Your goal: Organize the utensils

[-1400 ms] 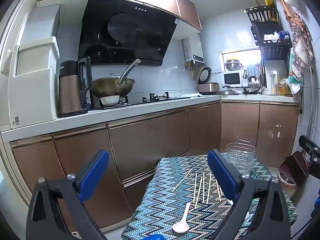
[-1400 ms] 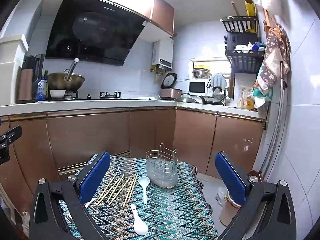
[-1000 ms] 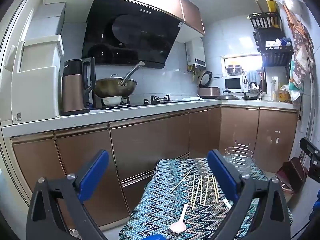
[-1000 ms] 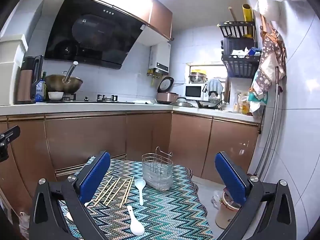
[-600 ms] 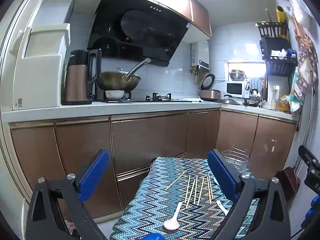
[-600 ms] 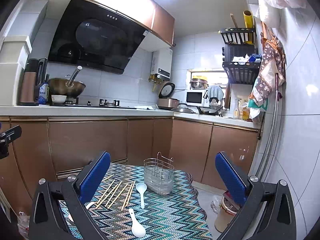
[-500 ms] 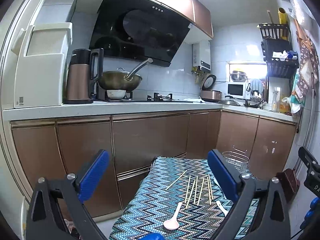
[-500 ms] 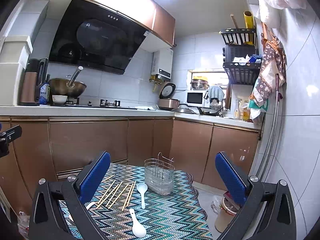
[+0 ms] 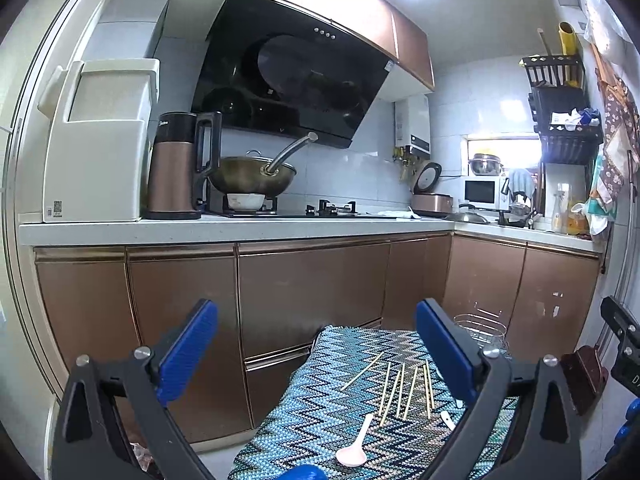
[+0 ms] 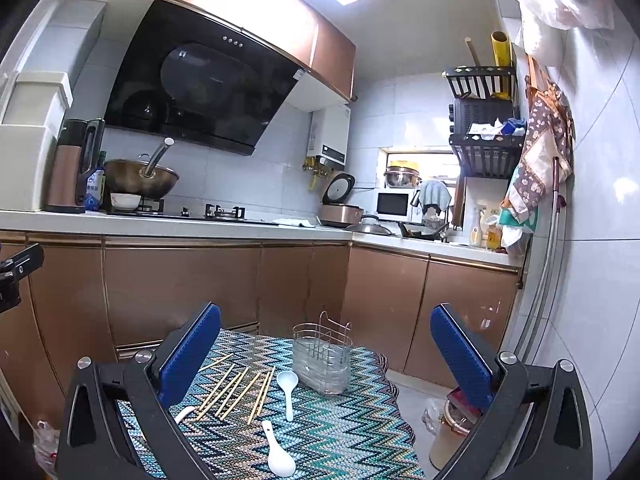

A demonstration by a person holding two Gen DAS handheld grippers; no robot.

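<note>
Jaws spread on both grippers, empty, chopsticks (image 10: pixel 236 390) mid-cloth, caddy (image 10: pixel 322 356) near far edge.

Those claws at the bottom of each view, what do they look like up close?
Each claw, left and right, is a black plastic frame of triangular cut-out arms fastened with silver screws. Its two fingers carry flat, ribbed blue pads. No cables, sleeves or markings show.

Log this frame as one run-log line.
phase: pre-grasp | left gripper: open, empty | right gripper: open, empty | chopsticks, spoons: loose on cloth | wire caddy: empty
</note>
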